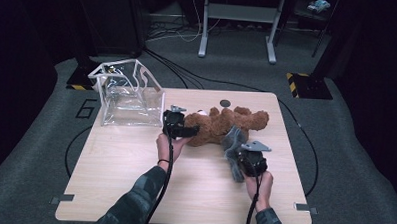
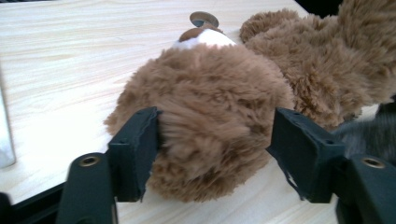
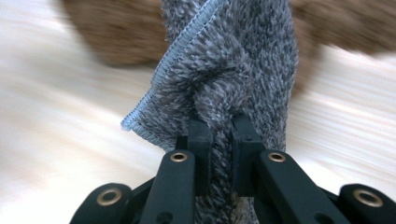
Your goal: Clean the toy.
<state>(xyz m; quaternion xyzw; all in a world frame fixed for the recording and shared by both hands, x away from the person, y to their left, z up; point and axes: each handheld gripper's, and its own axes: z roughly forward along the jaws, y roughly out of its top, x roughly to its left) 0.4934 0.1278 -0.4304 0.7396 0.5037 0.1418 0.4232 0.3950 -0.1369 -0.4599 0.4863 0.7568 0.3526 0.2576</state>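
A brown teddy bear [image 1: 226, 125] lies on the wooden table [image 1: 134, 180], its head toward the left. My left gripper [image 1: 190, 130] reaches that head from the left. In the left gripper view, the furry head [image 2: 210, 107] sits between the two black pads, which stand wide at its sides and brush the fur without squeezing it; my left gripper [image 2: 215, 154] is open. A grey fuzzy cloth [image 1: 231, 140] hangs against the bear's lower side. My right gripper [image 1: 237, 153] is shut on a fold of that cloth [image 3: 233, 60], pinched between the narrow jaws of the right gripper [image 3: 219, 126].
A clear plastic box [image 1: 129, 92] with white edging stands open at the table's back left corner. A small dark disc [image 1: 225, 103] lies behind the bear, also seen past the head as the disc [image 2: 204, 18]. Cables and a metal frame [image 1: 238, 13] are on the floor beyond.
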